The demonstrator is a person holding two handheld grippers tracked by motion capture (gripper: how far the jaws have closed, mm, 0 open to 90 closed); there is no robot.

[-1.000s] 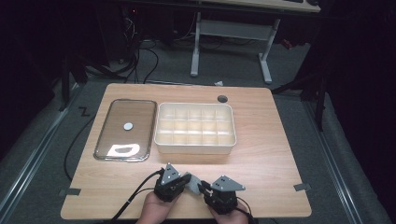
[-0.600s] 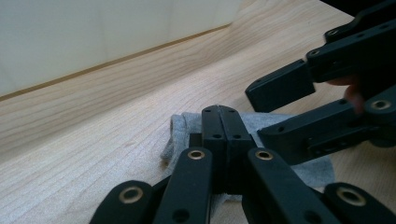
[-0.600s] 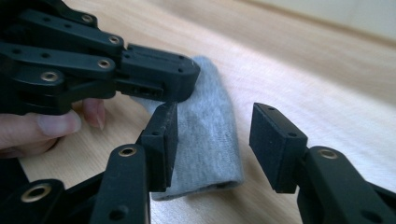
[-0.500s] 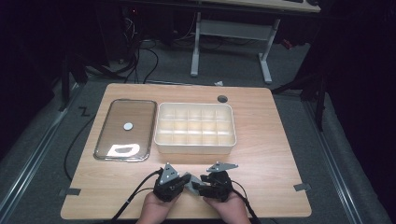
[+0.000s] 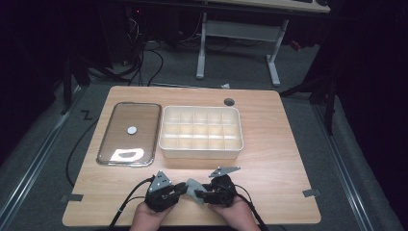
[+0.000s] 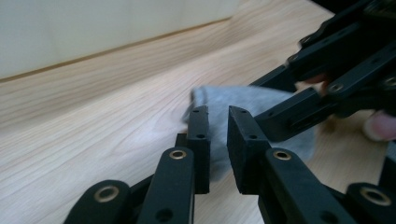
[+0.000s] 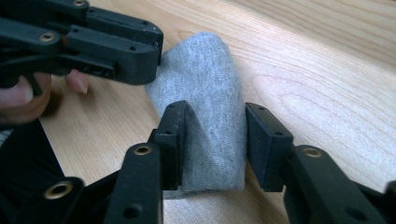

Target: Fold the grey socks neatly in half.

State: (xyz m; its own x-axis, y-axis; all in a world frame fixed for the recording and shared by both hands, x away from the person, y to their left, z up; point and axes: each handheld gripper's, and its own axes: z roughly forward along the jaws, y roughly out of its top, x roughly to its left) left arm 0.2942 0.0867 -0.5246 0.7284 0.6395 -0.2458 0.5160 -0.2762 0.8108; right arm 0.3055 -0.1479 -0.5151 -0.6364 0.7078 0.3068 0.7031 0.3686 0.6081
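A small grey cloth [image 5: 193, 187] lies near the front edge of the bench [image 5: 269, 159], between the two grippers that a person holds there. The left gripper [image 6: 218, 140] has its jaws parted by a narrow gap; they have just been opening, and the left gripper view shows the cloth just past their tips rather than pinched between them, though blur there makes the exact contact hard to judge. The right gripper [image 7: 212, 140] faces it from the other side, and its jaws have just been closing. They stand on either side of a raised fold of the cloth: in the right gripper view the near jaw looks to be against the fabric, while a sliver of space remains at the other, so the fold is straddled, not clamped. In the high view the two grippers nearly meet over the cloth. Farther back on the bench sit a white tray [image 5: 201, 153] divided into compartments and, just to its left, a flat clear lid [image 5: 144, 130] with a metal rim.
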